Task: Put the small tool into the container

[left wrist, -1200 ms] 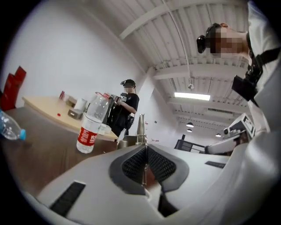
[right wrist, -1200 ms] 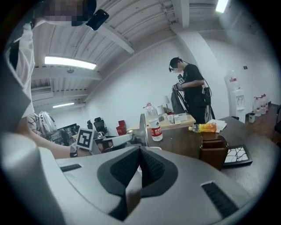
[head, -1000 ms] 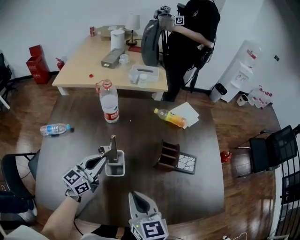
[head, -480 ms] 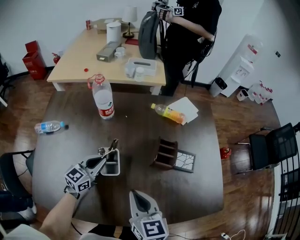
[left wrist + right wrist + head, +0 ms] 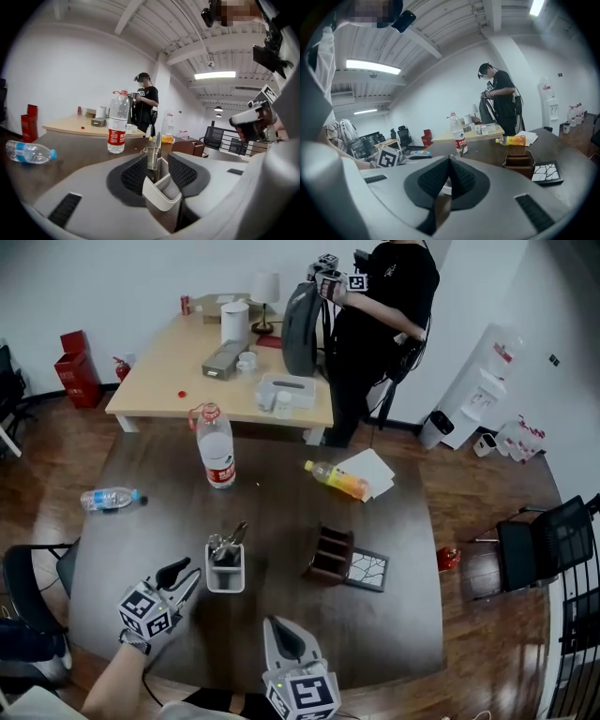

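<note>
A small white square container (image 5: 225, 572) stands on the dark table (image 5: 394, 615), left of centre. The small metal tool (image 5: 228, 544) sticks up out of it, leaning right, with nothing gripping it. My left gripper (image 5: 187, 576) sits just left of the container, low over the table. Its jaws are opening and the pads touch nothing. In the left gripper view the container (image 5: 161, 194) and tool (image 5: 153, 154) stand just ahead of the left gripper (image 5: 158, 162). My right gripper (image 5: 280, 628) rests shut at the near table edge; the right gripper view shows its pads (image 5: 454, 178) pressed together.
An upright water bottle (image 5: 217, 448), a lying bottle (image 5: 110, 498), an orange drink bottle (image 5: 337, 476) on paper (image 5: 373, 467), a brown wooden holder (image 5: 331, 554) and a patterned coaster (image 5: 367, 570) share the table. A person (image 5: 380, 315) stands by the far desk. Chair (image 5: 544, 540) at right.
The left gripper held the tool over the container, lowered it in, then let go, opened and drew back to the left. The right gripper stayed put.
</note>
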Demonstrator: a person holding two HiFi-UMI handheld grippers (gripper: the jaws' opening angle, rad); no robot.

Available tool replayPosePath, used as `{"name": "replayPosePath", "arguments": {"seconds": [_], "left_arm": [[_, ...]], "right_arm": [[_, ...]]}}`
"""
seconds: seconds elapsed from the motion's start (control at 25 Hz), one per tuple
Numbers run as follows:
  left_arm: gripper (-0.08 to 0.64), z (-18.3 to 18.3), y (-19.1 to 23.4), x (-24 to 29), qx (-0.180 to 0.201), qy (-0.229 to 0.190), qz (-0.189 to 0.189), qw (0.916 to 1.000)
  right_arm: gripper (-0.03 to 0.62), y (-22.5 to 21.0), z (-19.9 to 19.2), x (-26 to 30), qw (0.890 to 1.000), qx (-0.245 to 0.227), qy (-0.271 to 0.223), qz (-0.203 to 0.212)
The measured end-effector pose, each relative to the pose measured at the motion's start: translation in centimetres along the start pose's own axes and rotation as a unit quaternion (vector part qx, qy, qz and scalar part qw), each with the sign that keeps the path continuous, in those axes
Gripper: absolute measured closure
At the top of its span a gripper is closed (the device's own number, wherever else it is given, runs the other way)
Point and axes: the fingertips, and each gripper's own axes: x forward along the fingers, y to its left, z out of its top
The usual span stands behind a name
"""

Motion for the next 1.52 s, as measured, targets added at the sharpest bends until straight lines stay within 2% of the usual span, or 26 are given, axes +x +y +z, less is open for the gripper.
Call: {"name": "replayPosePath", "arguments": {"seconds": [0.12,0.2,0.32,0.48,0.68,0.88,1.12,1.28,1.44,1.52], "left_arm": [[0.542,1.7,-0.3,-2.7,-0.01,-0.002,0.034,0.9994],[0.566,2.9,-1.6,-4.5,-0.013,-0.011,0.032,0.9993],[0.566,5.6,-4.4,-6.6,0.013,-0.036,0.026,0.9989],[0.567,9.4,-8.3,-8.7,0.062,-0.077,0.022,0.9949],[0.566,12.5,-11.7,-11.2,0.063,-0.116,0.001,0.9913],[0.566,13.8,-11.8,-12.7,0.078,-0.127,0.003,0.9889],[0.566,14.0,-11.3,-13.3,0.085,-0.12,-0.005,0.9891],[0.566,13.9,-11.4,-14.2,0.079,-0.125,-0.007,0.9889],[0.566,13.5,-12.0,-15.3,0.069,-0.122,-0.019,0.99],[0.566,13.1,-12.2,-15.9,0.077,-0.117,-0.025,0.9898]], "right_arm": [[0.606,0.5,1.2,-0.1,0.999,-0.016,-0.032,0.002],[0.606,1.6,2.2,-0.3,0.999,-0.022,-0.045,0.011],[0.606,3.1,4.0,-0.8,0.997,-0.044,-0.063,0.024],[0.606,4.8,6.2,-1.2,0.99,-0.115,-0.085,0.022],[0.604,7.5,8.0,-2.3,0.986,-0.142,-0.082,0.029],[0.604,8.2,8.5,-2.8,0.986,-0.139,-0.089,0.023],[0.604,7.9,8.5,-3.2,0.984,-0.142,-0.112,0.003],[0.604,9.2,8.2,-3.5,0.987,-0.136,-0.089,0.006],[0.604,9.4,7.8,-3.9,0.986,-0.141,-0.094,-0.01],[0.604,10.2,7.4,-4.1,0.986,-0.136,-0.09,-0.011]]}}
